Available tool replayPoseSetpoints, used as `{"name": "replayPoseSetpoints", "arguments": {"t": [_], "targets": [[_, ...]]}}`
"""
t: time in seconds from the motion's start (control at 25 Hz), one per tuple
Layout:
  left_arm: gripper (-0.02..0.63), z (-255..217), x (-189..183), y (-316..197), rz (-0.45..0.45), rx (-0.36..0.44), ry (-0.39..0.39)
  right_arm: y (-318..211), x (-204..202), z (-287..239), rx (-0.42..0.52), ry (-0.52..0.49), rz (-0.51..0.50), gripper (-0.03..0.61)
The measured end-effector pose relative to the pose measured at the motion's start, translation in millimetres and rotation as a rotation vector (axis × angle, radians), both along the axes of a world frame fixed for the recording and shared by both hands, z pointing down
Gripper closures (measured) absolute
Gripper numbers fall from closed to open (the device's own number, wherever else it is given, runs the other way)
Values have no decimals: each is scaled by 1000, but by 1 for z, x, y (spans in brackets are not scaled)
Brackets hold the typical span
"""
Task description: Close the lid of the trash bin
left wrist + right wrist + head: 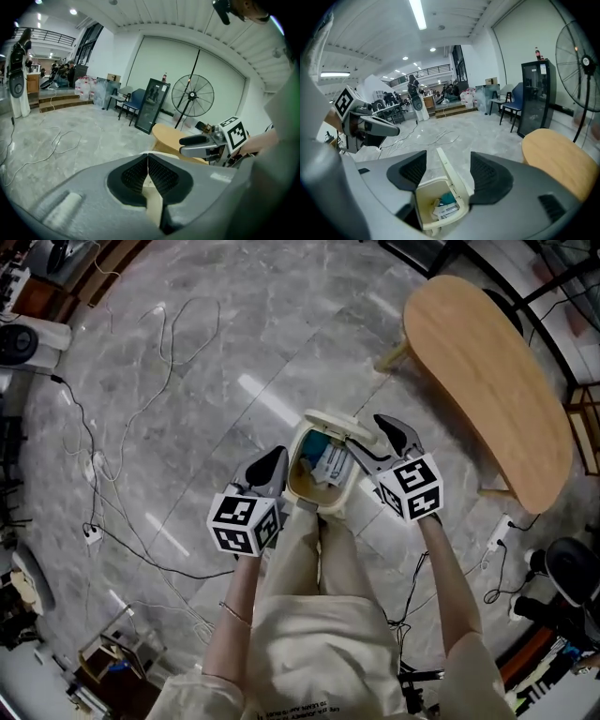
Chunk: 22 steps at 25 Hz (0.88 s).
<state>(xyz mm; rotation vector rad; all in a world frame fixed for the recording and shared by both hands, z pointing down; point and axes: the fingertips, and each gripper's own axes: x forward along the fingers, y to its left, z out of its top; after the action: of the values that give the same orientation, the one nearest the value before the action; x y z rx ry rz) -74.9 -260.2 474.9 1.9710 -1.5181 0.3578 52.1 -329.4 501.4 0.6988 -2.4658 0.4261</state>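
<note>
Trash-bin lid (451,174): stood upright between parted jaws of right hand-held gripper (367,435); looked light, stiff; best pushed at top edge; left hand-held gripper (148,164) clenched, empty.

- Left gripper (148,161): jaws pressed together, a cream surface showing just beneath them.
- Right gripper (183,145) off to the right, marker cube (233,132) up, in front of the wooden table (168,135).
- Standing fan (192,95) behind; cables (77,136) trail across the floor.

Probably a workshop hall: floor cables (170,352), industrial fan (192,95).
</note>
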Motion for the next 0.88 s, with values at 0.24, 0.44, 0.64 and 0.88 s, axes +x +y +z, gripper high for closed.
{"name": "replayPoseSetpoints", "arguments": {"t": [0.24,0.44,0.64,0.88], "targets": [[591,48,0,3,29,-63,41,-5,-2,37,53,92,-34,287],[591,70,1,6,56,-78,64,2,-9,53,76,134,-59,287],[591,84,5,12,80,-91,83,11,-12,64,98,170,-67,287],[591,88,6,20,104,-93,98,18,-14,66,134,205,-57,287]]}}
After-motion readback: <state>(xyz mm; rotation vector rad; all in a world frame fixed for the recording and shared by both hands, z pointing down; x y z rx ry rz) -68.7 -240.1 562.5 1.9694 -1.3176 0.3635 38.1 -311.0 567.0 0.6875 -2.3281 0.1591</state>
